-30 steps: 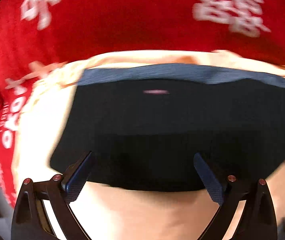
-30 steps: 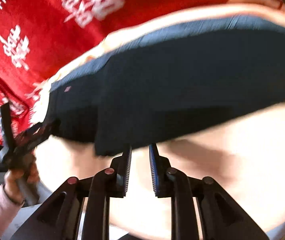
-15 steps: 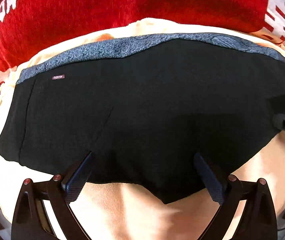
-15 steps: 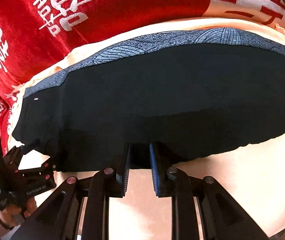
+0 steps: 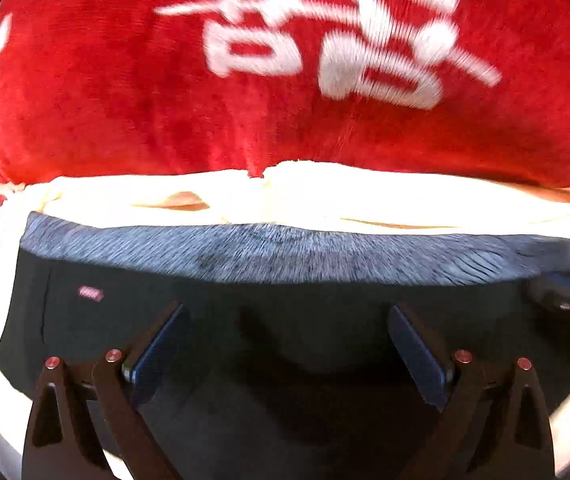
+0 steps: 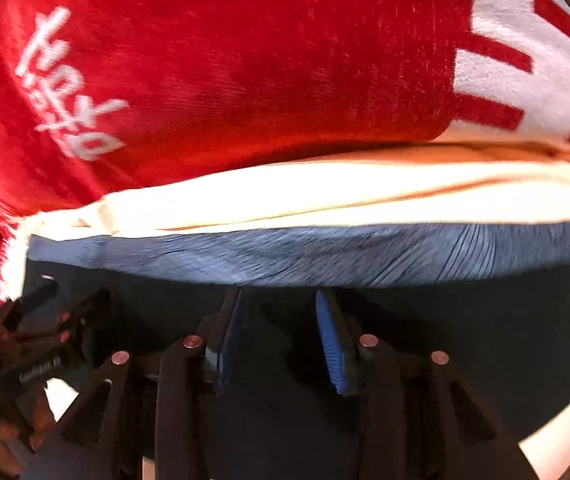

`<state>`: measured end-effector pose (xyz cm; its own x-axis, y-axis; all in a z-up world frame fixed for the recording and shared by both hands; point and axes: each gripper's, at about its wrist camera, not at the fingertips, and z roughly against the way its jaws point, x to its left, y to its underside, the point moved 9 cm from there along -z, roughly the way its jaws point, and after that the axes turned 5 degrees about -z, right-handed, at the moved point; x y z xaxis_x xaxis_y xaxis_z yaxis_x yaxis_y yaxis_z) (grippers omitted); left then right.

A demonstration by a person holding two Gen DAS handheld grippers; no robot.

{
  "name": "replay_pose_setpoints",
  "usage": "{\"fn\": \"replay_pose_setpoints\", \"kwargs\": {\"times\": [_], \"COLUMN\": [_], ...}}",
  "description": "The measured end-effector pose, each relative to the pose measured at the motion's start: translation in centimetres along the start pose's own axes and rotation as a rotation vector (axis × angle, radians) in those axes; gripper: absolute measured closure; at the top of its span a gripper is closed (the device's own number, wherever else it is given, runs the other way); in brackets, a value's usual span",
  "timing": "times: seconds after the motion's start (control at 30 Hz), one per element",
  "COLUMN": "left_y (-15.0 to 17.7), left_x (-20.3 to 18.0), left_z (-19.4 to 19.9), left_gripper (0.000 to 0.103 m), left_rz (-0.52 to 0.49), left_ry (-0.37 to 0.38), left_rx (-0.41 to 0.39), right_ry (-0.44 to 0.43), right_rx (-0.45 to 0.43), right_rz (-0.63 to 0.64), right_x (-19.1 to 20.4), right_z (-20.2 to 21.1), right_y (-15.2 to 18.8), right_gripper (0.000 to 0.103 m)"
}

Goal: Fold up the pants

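I have both grippers over the black pants (image 5: pixel 285 312), which fill the lower half of each frame on the cream sheet (image 5: pixel 365 196). My left gripper (image 5: pixel 285 344) stands wide apart, empty; my right gripper (image 6: pixel 279 336) is parted too. Closing now may pinch only one layer, leaving the fold skewed near the grey waistband (image 6: pixel 325 256)

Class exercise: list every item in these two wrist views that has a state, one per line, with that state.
Black pants: lying flat on the cream sheet, grey waistband at the far edge.
Left hand-held gripper: open wide, above the pants.
Right hand-held gripper: partly open, nothing between its fingers.
Red blanket: spread behind the sheet.
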<state>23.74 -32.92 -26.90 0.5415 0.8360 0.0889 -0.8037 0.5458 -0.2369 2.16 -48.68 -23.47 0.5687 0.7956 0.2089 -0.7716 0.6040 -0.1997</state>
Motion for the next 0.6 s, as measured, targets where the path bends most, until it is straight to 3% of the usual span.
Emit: {"fn": "replay_pose_setpoints", "kwargs": {"times": [0.07,0.13,0.3,0.4,0.57,0.6], "left_y": [0.1,0.0,0.0,-0.5,-0.7,-0.4], "left_x": [-0.1,0.4,0.6,0.3,-1.5,-4.0], "left_z": [-2.0,-2.1,-2.2,-2.0,0.2,1.8], "left_gripper": [0.001,0.001,0.0,0.0,0.0,0.0], "left_rz": [0.019,0.056,0.016,-0.01,-0.048,-0.056], "left_ry": [-0.001,0.017,-0.005,-0.042,-0.068,-0.062], "left_rx": [0.03,0.011,-0.005,0.001,0.012,0.007], "right_ry": [-0.001,-0.032,0.11,0.285,0.241,0.224], "right_rx": [0.003,-0.016,-0.067,-0.1,-0.1,-0.098], "right_rz": [-0.003,-0.026,-0.148,-0.2,-0.297,-0.301], "right_x": [-1.6,-3.7,-11.8,-16.6,-20.0,-20.1], "right_z": [-0.4,0.1,1.1,3.0,7.0,7.6], "right_y": [-0.7,-1.6,-4.0,-4.3,-0.9,0.0], "right_gripper": [0.066,0.066,0.064,0.063,0.059,0.058]}}
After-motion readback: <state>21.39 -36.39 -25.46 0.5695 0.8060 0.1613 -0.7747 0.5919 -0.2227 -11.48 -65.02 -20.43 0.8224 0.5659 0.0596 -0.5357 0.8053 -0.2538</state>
